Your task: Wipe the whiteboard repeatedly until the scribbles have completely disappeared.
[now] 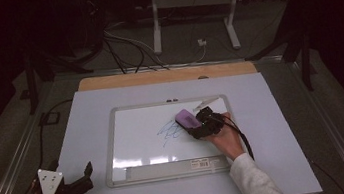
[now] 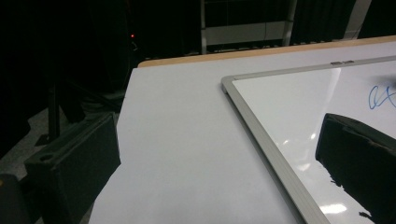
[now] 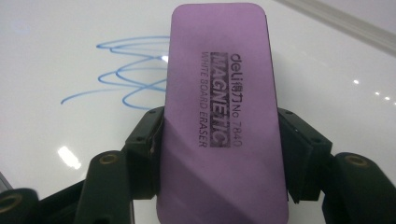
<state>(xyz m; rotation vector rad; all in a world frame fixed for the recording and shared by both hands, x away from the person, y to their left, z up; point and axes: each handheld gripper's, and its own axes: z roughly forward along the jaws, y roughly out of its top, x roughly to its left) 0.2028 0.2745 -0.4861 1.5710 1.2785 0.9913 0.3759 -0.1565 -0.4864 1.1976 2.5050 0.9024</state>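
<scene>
Right gripper view shows the right gripper point(image 3: 219, 154) with jaws clamped on the purple eraser point(image 3: 224, 107), held flat over the whiteboard point(image 1: 137, 157) beside the blue scribble point(image 3: 126, 74), likely to wipe it. The left gripper point(image 1: 78, 182), jaws apart, rests off the whiteboard's near-left corner on the surface point(image 1: 82, 119), out of the way.

**Dark room behind a pale table**

The room is dimly lit. A grey carpeted floor point(image 1: 261, 24) is seen, with a white metal stand point(image 1: 193, 3) on it. Black and white loose cables point(image 1: 128, 47) are laid beside. A black curtain-like backdrop point(image 1: 10, 32) is seen behind.
</scene>
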